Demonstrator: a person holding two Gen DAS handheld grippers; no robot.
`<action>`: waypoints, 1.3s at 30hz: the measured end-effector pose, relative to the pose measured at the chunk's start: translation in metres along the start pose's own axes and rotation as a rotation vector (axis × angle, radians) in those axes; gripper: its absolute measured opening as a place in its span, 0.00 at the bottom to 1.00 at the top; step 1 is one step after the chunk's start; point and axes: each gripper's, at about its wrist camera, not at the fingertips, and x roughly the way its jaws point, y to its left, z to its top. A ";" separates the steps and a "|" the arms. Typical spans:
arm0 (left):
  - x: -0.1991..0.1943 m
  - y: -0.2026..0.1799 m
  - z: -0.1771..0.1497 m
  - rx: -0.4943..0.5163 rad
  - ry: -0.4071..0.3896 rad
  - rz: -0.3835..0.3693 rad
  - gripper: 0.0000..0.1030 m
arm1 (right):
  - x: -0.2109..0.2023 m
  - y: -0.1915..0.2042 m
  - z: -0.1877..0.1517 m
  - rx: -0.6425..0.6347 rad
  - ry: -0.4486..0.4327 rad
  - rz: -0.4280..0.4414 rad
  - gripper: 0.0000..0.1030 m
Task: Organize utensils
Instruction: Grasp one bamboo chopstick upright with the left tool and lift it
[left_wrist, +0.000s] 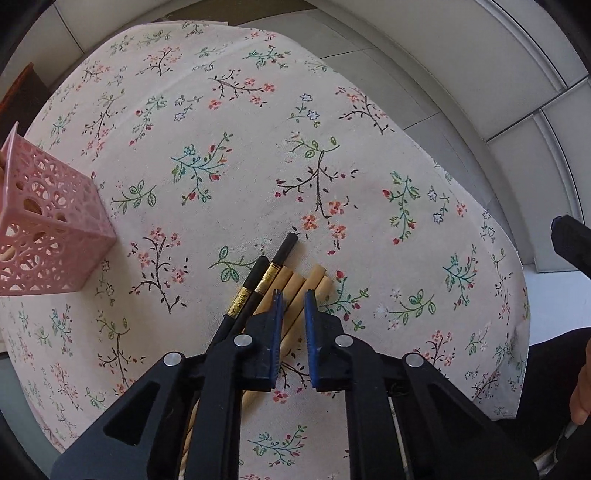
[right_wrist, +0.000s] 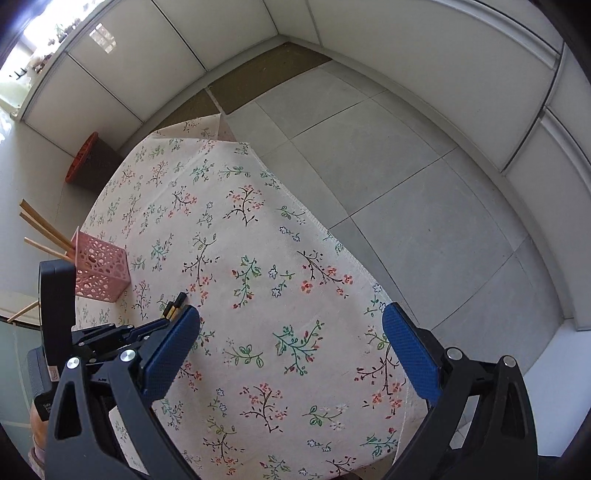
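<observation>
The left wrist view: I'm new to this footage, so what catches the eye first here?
The floral tablecloth fills the view. Low in the middle lies a bundle of chopsticks: pale wooden chopsticks beside two black chopsticks with gold bands, and the left claw is closed down on one of the wooden ones. At the left edge stands a pink perforated holder.

A floral tablecloth (left_wrist: 258, 155) is lying spread directly beneath the claw and extending ahead of it. Grey floor tiles (right_wrist: 388, 166) are showing beyond the cloth's far edge, to the claw's right. White wall panels (right_wrist: 406, 48) are running along the far side. A red-rimmed round object (right_wrist: 82, 157) is sitting far ahead to the left; its kind cannot be told.
</observation>
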 end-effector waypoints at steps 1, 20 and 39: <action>0.002 0.002 0.001 -0.003 0.001 -0.006 0.11 | 0.001 0.001 0.001 -0.003 0.001 0.000 0.94; 0.003 -0.031 -0.010 0.206 0.002 0.061 0.18 | 0.016 -0.001 0.000 0.012 0.061 -0.016 0.94; -0.058 0.020 -0.059 0.024 -0.184 0.035 0.06 | 0.070 0.046 -0.039 0.068 0.312 -0.084 0.67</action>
